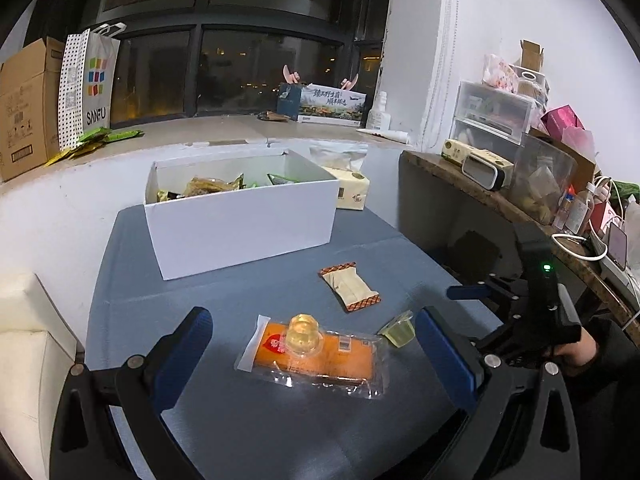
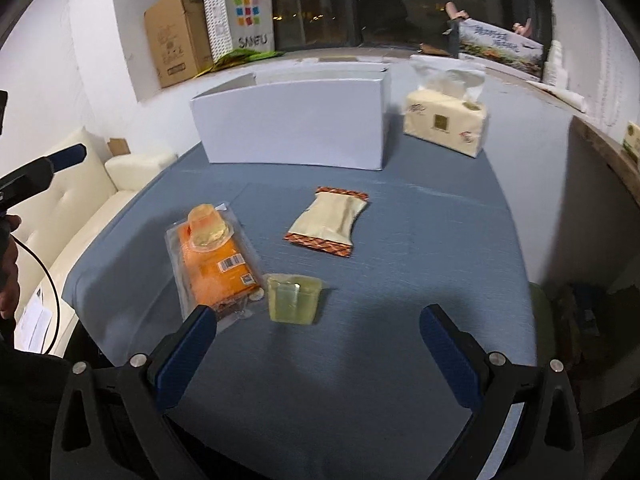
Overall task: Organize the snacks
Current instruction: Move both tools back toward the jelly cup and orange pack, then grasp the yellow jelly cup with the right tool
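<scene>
An orange snack packet [image 1: 320, 356] [image 2: 216, 268] lies on the blue table with a clear jelly cup [image 1: 303, 334] [image 2: 206, 226] on top of it. A second jelly cup [image 1: 399, 330] [image 2: 293, 298] sits beside it. A beige wrapped snack [image 1: 350, 286] [image 2: 328, 222] lies farther back. The white box [image 1: 240, 220] [image 2: 292, 120] holds several snacks. My left gripper [image 1: 314, 324] is open, hovering over the orange packet. My right gripper [image 2: 318, 320] is open, just short of the second jelly cup; it also shows in the left wrist view [image 1: 472, 292].
A tissue pack [image 1: 352, 188] [image 2: 446, 120] stands right of the box. The windowsill holds a cardboard box [image 2: 176, 36], a SANFU bag [image 1: 90, 84] [image 2: 240, 16] and green packets [image 1: 104, 138]. A cluttered wooden shelf [image 1: 500, 196] is at right, a cream sofa [image 2: 92, 192] at left.
</scene>
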The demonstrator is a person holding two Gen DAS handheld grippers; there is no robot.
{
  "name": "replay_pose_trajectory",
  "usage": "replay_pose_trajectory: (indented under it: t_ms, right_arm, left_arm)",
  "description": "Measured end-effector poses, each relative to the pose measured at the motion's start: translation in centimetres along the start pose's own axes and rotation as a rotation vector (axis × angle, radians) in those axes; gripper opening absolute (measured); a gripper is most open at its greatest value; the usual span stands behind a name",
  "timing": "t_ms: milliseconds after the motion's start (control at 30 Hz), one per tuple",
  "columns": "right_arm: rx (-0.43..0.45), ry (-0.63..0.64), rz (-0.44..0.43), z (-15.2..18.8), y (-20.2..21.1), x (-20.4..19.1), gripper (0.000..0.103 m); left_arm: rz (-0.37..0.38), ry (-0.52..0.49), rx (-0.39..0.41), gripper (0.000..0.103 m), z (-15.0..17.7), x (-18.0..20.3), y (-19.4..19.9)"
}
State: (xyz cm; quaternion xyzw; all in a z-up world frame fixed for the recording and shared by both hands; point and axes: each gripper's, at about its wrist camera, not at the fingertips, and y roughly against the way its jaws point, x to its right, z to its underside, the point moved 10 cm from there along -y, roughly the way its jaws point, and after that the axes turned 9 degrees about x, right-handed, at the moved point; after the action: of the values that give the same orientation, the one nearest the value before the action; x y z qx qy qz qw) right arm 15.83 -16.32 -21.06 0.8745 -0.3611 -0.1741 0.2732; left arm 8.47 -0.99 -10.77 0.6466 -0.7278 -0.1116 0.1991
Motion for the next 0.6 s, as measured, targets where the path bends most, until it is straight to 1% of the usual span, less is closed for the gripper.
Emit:
replay_pose_trajectory:
  t_ms: [100,200,300,367,400,433,467,600]
  right_arm:
    - [-0.044,0.028,-0.03,-0.1,-1.8,-0.9,0.103]
    - [-0.082,0.053,-0.02,0.2,-3.6,-1.1,0.103]
    - [-0.105,0.031,-0.051,0.5,-5.0,-1.4,0.103]
    - [-0.119,0.018,-0.061,0.9,-5.8,-1.3,0.088]
    - [-0.123,0.016,-0.064,1.0,-6.0,-1.3,0.062]
    - [-0.127,0.011,-0.069,1.2,-6.3,-1.2,0.047]
    - [-0.108,0.017,-0.061,1.0,-6.3,-1.1,0.047]
    - [-0.097,-0.008,-0.082,1.0,-6.0,-0.9,0.046]
  left_arm:
    - [-0.006,0.005,-0.01,0.103,0.3,-0.3,-0.1]
    - [-0.016,0.003,-0.017,0.103,0.6,-0.7,-0.1]
    - [-0.025,0.005,-0.025,0.103,1.0,-1.1,-0.1]
    - [-0.028,0.013,-0.031,0.103,1.3,-1.3,-0.2]
    - [-0.028,0.019,-0.034,0.103,1.4,-1.4,-0.4]
    - [-0.027,0.023,-0.039,0.103,1.6,-1.4,-0.5]
    - [-0.028,0.023,-0.042,0.103,1.7,-1.5,-0.6]
    - [-0.023,0.016,-0.055,0.103,2.2,-1.4,-1.1]
